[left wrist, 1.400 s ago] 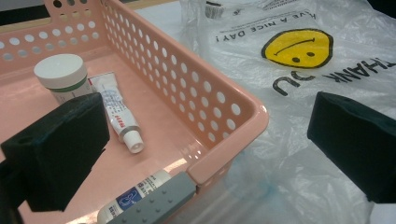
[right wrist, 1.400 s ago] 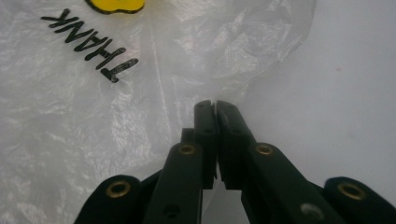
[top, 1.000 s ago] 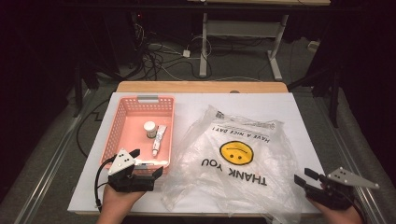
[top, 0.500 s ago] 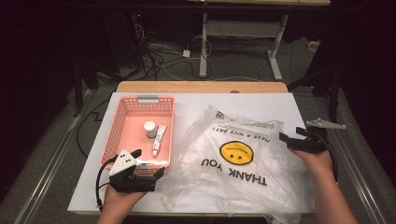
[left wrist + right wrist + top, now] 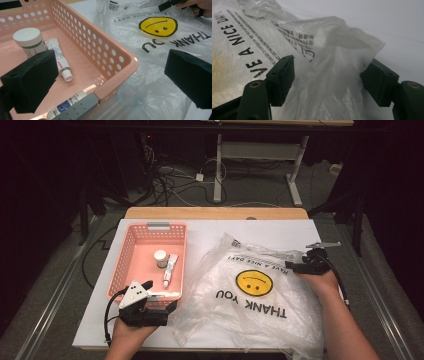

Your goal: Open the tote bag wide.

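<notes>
Right gripper view: right gripper [image 5: 327,80], jaws apart and just closing, straddles the plastic bag [image 5: 329,50] handle, apparently not yet pinched. Left gripper [image 5: 150,306], jaws wide, empty, at the pink basket [image 5: 127,252] corner.

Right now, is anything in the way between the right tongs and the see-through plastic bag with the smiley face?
Nothing visible is. The right tongs stand open around a bunched edge of the clear plastic smiley-face bag, with only bag film between their pads.
</notes>
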Tool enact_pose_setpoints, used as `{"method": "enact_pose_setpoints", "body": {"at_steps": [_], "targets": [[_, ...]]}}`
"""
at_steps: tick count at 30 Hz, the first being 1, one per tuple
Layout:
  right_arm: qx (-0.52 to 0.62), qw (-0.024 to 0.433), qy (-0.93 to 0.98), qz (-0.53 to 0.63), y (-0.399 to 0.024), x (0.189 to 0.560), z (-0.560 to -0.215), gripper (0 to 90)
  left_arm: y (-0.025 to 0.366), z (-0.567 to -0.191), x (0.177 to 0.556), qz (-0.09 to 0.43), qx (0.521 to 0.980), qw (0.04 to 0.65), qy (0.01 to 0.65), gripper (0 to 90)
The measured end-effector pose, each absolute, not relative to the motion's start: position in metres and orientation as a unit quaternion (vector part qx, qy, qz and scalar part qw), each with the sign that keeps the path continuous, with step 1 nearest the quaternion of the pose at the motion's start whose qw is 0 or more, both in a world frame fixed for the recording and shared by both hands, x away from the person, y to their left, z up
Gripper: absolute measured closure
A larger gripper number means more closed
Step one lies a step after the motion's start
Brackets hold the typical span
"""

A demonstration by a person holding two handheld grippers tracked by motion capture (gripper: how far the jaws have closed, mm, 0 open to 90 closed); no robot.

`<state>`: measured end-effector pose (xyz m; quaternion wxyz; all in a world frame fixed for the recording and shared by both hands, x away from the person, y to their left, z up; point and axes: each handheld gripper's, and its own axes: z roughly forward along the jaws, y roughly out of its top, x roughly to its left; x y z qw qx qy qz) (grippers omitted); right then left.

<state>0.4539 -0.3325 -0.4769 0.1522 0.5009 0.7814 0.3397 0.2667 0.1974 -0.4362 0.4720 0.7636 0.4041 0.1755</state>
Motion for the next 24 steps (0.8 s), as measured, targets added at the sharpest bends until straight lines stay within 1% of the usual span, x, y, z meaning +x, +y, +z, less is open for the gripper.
{"method": "enact_pose_setpoints", "body": {"at_steps": [2,3,5,6,8,9,11,12,13,14,15,17,20,22,23,24], "targets": [[0.496,0.144,0.784,0.343,-0.332,0.452,-0.475,43.0,0.197,-0.436,0.266,0.176,0.764,0.473,0.403,0.0],[0.491,0.141,0.788,0.344,-0.330,0.451,-0.475,45.3,0.197,-0.435,0.266,0.176,0.764,0.473,0.402,0.0],[0.478,0.154,0.798,0.334,-0.325,0.448,-0.476,51.3,0.196,-0.435,0.266,0.176,0.764,0.474,0.401,0.0],[0.478,0.154,0.798,0.334,-0.325,0.448,-0.476,51.3,0.196,-0.435,0.266,0.176,0.764,0.474,0.401,0.0],[0.470,0.156,0.803,0.332,-0.323,0.446,-0.475,59.3,0.196,-0.435,0.265,0.177,0.765,0.474,0.399,0.0],[0.465,0.155,0.806,0.333,-0.322,0.444,-0.476,66.2,0.196,-0.435,0.265,0.177,0.763,0.476,0.400,0.0],[0.464,0.149,0.807,0.333,-0.323,0.442,-0.475,74.5,0.196,-0.435,0.265,0.178,0.763,0.477,0.399,0.0],[0.464,0.149,0.807,0.333,-0.323,0.442,-0.475,74.5,0.196,-0.435,0.265,0.178,0.763,0.477,0.399,0.0],[0.461,0.144,0.807,0.339,-0.324,0.441,-0.476,82.6,0.196,-0.435,0.265,0.178,0.763,0.477,0.398,0.0],[0.462,0.141,0.808,0.338,-0.325,0.440,-0.475,85.9,0.195,-0.435,0.265,0.177,0.764,0.476,0.399,0.0],[0.462,0.137,0.808,0.340,-0.325,0.439,-0.476,87.6,0.194,-0.435,0.265,0.175,0.766,0.475,0.396,0.0],[0.462,0.136,0.807,0.342,-0.326,0.438,-0.476,88.2,0.194,-0.436,0.265,0.176,0.767,0.474,0.394,0.0],[0.468,0.145,0.801,0.343,-0.330,0.438,-0.473,88.9,0.192,-0.436,0.265,0.175,0.769,0.474,0.393,0.0],[0.476,0.157,0.791,0.351,-0.334,0.439,-0.470,89.2,0.192,-0.436,0.265,0.175,0.768,0.474,0.392,0.0],[0.488,0.173,0.776,0.360,-0.340,0.442,-0.468,89.4,0.192,-0.436,0.265,0.175,0.768,0.475,0.393,0.0],[0.488,0.173,0.776,0.360,-0.340,0.442,-0.468,89.4,0.191,-0.436,0.264,0.175,0.767,0.475,0.393,0.0]]}}
